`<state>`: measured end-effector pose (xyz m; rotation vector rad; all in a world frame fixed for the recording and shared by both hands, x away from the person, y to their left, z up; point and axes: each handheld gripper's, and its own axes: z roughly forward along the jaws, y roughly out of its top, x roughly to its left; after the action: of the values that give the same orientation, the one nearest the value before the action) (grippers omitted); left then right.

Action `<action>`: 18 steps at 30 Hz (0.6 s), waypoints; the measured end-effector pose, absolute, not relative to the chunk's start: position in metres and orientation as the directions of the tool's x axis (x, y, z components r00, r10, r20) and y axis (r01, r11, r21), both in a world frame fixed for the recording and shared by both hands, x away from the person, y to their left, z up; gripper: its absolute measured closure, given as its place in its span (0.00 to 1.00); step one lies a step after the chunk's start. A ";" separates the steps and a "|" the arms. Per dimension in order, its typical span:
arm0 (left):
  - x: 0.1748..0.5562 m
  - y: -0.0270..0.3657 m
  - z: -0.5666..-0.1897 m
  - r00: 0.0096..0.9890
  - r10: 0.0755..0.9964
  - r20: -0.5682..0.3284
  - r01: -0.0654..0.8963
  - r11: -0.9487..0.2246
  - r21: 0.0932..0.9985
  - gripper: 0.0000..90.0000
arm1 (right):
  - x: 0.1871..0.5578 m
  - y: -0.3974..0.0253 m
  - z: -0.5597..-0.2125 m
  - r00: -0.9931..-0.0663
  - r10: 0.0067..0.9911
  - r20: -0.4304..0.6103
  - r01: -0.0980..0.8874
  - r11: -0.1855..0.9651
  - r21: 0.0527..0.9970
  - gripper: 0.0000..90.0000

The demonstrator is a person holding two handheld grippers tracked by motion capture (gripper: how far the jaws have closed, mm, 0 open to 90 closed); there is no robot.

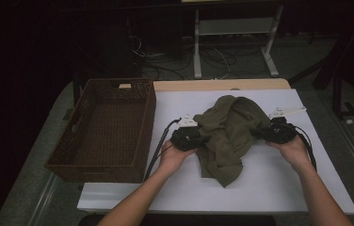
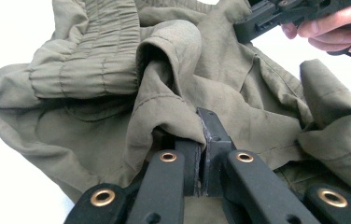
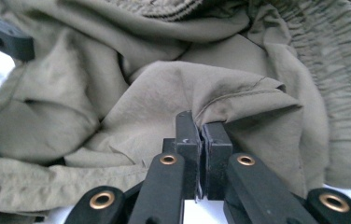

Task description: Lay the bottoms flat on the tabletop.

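Our left tool point(image 2: 205, 140) is clenched on a fold of the olive garment point(image 1: 227, 129): in the left gripper view its two black jaws stand pressed together with a hemmed edge of cloth pinched between them. Our right tool point(image 3: 203, 135) is clamped the same way, jaws closed on a stitched edge that drapes over their tips. In the high view we see the left tool point(image 1: 190, 137) at the garment's left side and the right tool point(image 1: 273, 132) at its right, each held in a hand, with black cables trailing back along our forearms and a pale three-cornered plate on top of each.

The garment is thin, matte, woven cloth, much creased, with a thick gathered elastic band point(image 2: 87, 70) ribbed in parallel rows. It lies bunched in a heap between the two tools, one loose end hanging toward us across the surface. In the left gripper view the other tool's black body point(image 2: 276, 16) and the fingers point(image 2: 332, 30) holding it show at the top right, touching the cloth's far edge.

The heap rests near the middle of the counter point(image 1: 269, 188), which is covered by a smooth white sheet, with a strip of pale wood point(image 1: 222, 84) showing at its far edge. At the counter's left end sits a dark brown woven basket point(image 1: 142, 141), rectangular, open-topped, with handle cutouts. Beyond, the room is dim: grey floor, tangled cables point(image 1: 213, 59) and the white legs of a stand point(image 1: 271, 56).
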<state>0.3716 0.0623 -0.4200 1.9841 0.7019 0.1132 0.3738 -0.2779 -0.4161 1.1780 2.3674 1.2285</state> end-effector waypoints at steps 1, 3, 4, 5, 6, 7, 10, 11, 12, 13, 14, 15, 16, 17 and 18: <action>0.372 0.064 -0.420 0.826 0.524 -0.209 0.428 -0.341 0.837 0.97 | 0.373 -0.280 -0.417 -0.649 0.744 0.161 0.558 0.321 0.765 0.96; 0.374 0.069 -0.418 0.820 0.533 -0.209 0.431 -0.333 0.839 0.97 | 0.373 -0.284 -0.418 -0.644 0.747 0.161 0.561 0.318 0.764 0.96; 0.375 0.071 -0.418 0.817 0.538 -0.209 0.432 -0.330 0.839 0.97 | 0.373 -0.286 -0.418 -0.641 0.749 0.166 0.563 0.313 0.765 0.96; 0.376 0.073 -0.417 0.814 0.542 -0.207 0.431 -0.326 0.842 0.97 | 0.373 -0.286 -0.418 -0.640 0.750 0.166 0.564 0.312 0.765 0.96; 0.376 0.075 -0.416 0.811 0.547 -0.208 0.432 -0.320 0.843 0.97 | 0.373 -0.287 -0.418 -0.641 0.751 0.161 0.560 0.313 0.767 0.97; 0.376 0.077 -0.415 0.809 0.551 -0.204 0.431 -0.319 0.844 0.97 | 0.373 -0.288 -0.417 -0.641 0.752 0.158 0.559 0.315 0.767 0.97; 0.377 0.080 -0.414 0.805 0.558 -0.203 0.432 -0.316 0.845 0.97 | 0.372 -0.291 -0.417 -0.639 0.755 0.144 0.555 0.323 0.767 0.97; 0.377 0.081 -0.414 0.804 0.560 -0.201 0.432 -0.317 0.845 0.97 | 0.372 -0.293 -0.417 -0.637 0.757 0.144 0.555 0.322 0.767 0.97; 0.377 0.081 -0.414 0.804 0.560 -0.198 0.430 -0.318 0.845 0.97 | 0.372 -0.296 -0.416 -0.632 0.761 0.148 0.558 0.314 0.768 0.97; 0.377 0.082 -0.414 0.804 0.562 -0.197 0.430 -0.318 0.845 0.97 | 0.372 -0.298 -0.416 -0.628 0.764 0.149 0.559 0.310 0.769 0.97; 0.378 0.082 -0.414 0.802 0.564 -0.197 0.430 -0.317 0.845 0.97 | 0.372 -0.300 -0.416 -0.624 0.767 0.148 0.558 0.306 0.771 0.97; 0.378 0.083 -0.414 0.801 0.566 -0.196 0.431 -0.317 0.845 0.97 | 0.372 -0.303 -0.416 -0.619 0.771 0.148 0.560 0.302 0.771 0.97; 0.379 0.084 -0.414 0.799 0.568 -0.196 0.432 -0.317 0.844 0.97 | 0.373 -0.305 -0.417 -0.612 0.776 0.150 0.563 0.295 0.772 0.97; 0.379 0.085 -0.414 0.798 0.571 -0.196 0.434 -0.317 0.844 0.97 | 0.373 -0.308 -0.417 -0.606 0.781 0.150 0.565 0.291 0.772 0.97; 0.380 0.086 -0.414 0.795 0.575 -0.195 0.435 -0.315 0.843 0.97 | 0.373 -0.310 -0.417 -0.603 0.784 0.147 0.566 0.290 0.772 0.97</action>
<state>0.3797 0.0861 -0.4140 1.9583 0.7575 0.1710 0.3727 -0.3099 -0.4170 1.2368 2.3009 1.2088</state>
